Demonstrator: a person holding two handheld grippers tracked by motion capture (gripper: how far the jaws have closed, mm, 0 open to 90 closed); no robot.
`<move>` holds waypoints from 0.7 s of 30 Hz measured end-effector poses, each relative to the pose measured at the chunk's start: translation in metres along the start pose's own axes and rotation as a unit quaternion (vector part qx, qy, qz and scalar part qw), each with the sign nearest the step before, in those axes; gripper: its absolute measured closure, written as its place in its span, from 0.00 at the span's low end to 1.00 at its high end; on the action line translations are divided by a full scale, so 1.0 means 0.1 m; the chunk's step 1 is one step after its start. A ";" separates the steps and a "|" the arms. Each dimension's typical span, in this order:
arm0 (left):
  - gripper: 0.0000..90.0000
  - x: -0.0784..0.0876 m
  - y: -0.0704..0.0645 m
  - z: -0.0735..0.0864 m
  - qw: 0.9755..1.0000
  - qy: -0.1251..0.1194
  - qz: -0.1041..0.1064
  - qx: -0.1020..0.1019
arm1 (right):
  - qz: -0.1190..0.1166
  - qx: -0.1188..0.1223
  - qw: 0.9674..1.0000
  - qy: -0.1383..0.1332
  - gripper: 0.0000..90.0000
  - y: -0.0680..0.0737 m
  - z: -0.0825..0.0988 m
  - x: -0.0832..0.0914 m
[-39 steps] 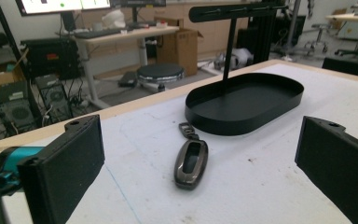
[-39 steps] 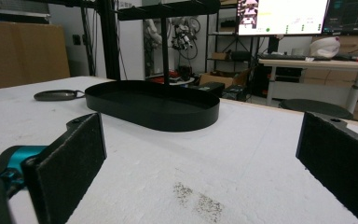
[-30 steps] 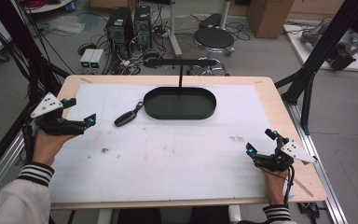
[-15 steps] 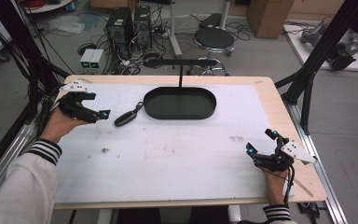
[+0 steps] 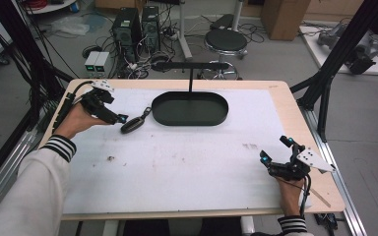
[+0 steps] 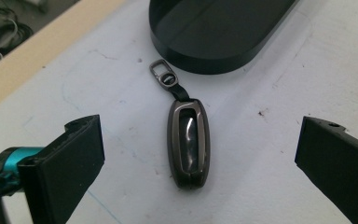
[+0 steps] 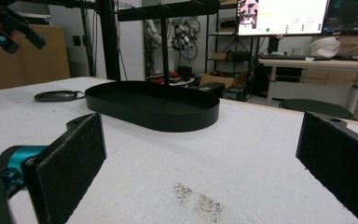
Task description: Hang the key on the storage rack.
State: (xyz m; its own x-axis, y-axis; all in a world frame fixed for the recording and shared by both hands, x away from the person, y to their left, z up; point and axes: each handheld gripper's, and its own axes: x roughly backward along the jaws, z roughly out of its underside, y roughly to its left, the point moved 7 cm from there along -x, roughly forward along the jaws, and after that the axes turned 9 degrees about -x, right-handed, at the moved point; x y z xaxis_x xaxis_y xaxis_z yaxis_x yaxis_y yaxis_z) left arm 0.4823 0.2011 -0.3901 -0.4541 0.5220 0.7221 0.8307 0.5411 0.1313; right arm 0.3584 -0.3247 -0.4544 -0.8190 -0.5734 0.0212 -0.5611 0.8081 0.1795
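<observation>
My left fingers (image 6: 193,172) spread wide around the dark oval metal key fob (image 6: 189,142), not touching it. Just beyond sits the black oval tray (image 6: 214,32). My right fingers (image 5: 274,156) are spread too, empty above the white surface (image 5: 187,162).

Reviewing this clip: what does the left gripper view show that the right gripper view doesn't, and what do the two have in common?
Left gripper view alone: the key fob seen close from above, lying between the left gripper's open jaws, with its metal clip pointing toward the tray.

Right gripper view alone: the tray's upright post, the desk with monitors behind the table, and the right gripper's open jaws over bare table.

Both: the black oval tray, the fob and the white table surface.
</observation>
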 end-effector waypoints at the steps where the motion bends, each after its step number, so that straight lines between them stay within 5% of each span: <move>1: 0.02 -0.03 0.00 -0.02 1.000 0.009 0.004 -0.003 | 0.000 0.000 1.000 0.000 0.00 0.00 0.00 0.00; 11: 0.02 -0.28 0.04 -0.14 0.996 0.082 0.016 -0.024 | 0.000 0.003 1.000 -0.002 0.00 -0.01 0.00 0.00; 21: 0.02 -0.50 0.04 -0.20 0.992 0.116 0.026 -0.033 | 0.000 0.002 1.000 -0.002 0.00 -0.01 0.00 0.00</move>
State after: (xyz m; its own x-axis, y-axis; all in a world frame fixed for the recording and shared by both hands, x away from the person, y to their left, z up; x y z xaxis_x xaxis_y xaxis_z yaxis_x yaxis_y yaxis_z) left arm 0.5143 0.1641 -0.4119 -0.3299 0.3784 0.8649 0.8741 0.4684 0.1285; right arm 0.3587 -0.3254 -0.4542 -0.8194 -0.5730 0.0179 -0.5617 0.8087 0.1749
